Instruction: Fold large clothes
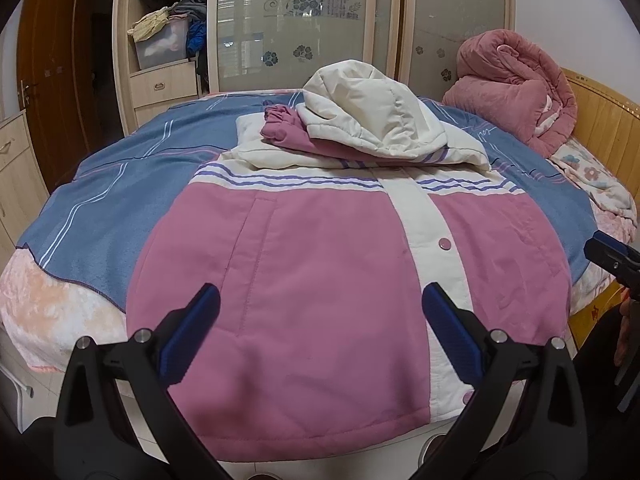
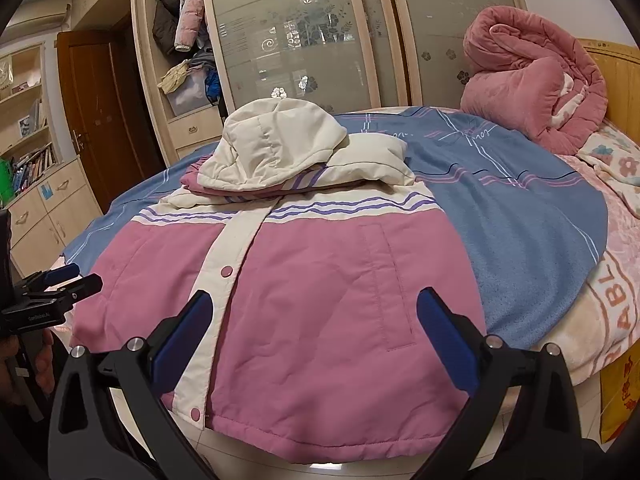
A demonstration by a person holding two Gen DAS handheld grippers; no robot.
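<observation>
A pink and cream padded jacket [image 1: 320, 264] lies front up on the bed, its hem hanging over the near edge. Its sleeves are folded across the chest and the cream hood [image 1: 360, 116] rests on top. It also shows in the right wrist view [image 2: 320, 280], with the hood [image 2: 272, 144] behind. My left gripper [image 1: 320, 312] is open above the hem on the jacket's left half, holding nothing. My right gripper [image 2: 314, 314] is open above the hem on the jacket's right half, holding nothing. The right gripper shows at the edge of the left wrist view [image 1: 612, 258], the left gripper at the edge of the right wrist view [image 2: 64, 280].
A blue striped blanket [image 1: 120, 184] covers the bed under the jacket. A rolled pink quilt [image 1: 516, 92] sits at the back right by the wooden headboard [image 1: 600, 116]. A wardrobe with frosted sliding doors [image 1: 292, 20] stands behind; a drawer cabinet [image 2: 44, 208] and a brown door [image 2: 100, 120] at left.
</observation>
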